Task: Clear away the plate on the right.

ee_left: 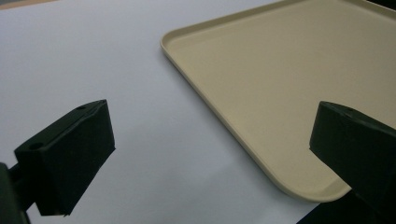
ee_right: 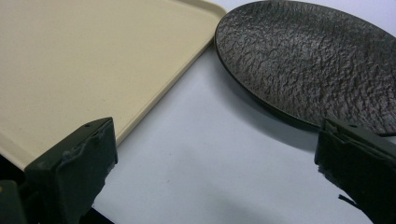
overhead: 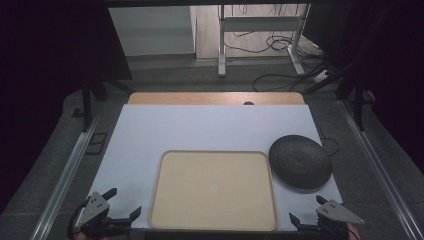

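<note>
A beige tray (overhead: pixel 213 189) lies on the white table top (overhead: pixel 200 127), near its front edge. To its right rests a dark textured plate (overhead: pixel 300 160), close to the tray's right rim. My left gripper (overhead: pixel 122 205) is at the front left corner, open, holding nothing. In its own view the left gripper (ee_left: pixel 210 144) spans the tray's near corner (ee_left: pixel 308 191). At the front right my right gripper (overhead: pixel 307 210) is open, holding nothing. From the right gripper (ee_right: pixel 215 149) I see the tray's edge (ee_right: pixel 154 93) and the plate (ee_right: pixel 308 60) ahead.
A strip of wooden table (overhead: pixel 215 98) shows behind the white top. Beyond it stand a desk frame's legs (overhead: pixel 221 45) and cables on the floor (overhead: pixel 285 75). Metal rails (overhead: pixel 65 170) run along both sides of the table.
</note>
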A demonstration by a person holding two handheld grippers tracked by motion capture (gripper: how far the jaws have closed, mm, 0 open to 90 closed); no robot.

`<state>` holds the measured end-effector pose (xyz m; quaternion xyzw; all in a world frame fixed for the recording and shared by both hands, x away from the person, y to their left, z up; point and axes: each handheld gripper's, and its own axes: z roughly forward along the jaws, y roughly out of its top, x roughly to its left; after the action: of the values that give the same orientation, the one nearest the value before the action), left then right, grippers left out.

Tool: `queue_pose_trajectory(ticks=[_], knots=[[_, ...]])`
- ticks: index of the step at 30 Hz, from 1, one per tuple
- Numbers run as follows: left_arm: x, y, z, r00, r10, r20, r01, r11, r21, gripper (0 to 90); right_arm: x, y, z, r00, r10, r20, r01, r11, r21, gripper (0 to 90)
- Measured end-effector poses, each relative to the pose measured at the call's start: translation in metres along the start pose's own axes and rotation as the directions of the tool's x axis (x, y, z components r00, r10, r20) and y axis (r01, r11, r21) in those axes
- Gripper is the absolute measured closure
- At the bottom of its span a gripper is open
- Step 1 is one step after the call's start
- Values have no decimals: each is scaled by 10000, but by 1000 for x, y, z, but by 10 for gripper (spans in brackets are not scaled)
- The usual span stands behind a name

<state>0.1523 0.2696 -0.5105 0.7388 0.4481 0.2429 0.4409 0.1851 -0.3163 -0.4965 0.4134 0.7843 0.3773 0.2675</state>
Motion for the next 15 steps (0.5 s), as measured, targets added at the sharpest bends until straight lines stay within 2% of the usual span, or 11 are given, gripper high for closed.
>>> queue_pose_trajectory(ticks=[15], knots=[[0, 0, 1, 10000, 61, -19, -61, 9999, 105, 0, 2, 1, 2, 9998, -220, -32, 220, 9995, 214, 0]])
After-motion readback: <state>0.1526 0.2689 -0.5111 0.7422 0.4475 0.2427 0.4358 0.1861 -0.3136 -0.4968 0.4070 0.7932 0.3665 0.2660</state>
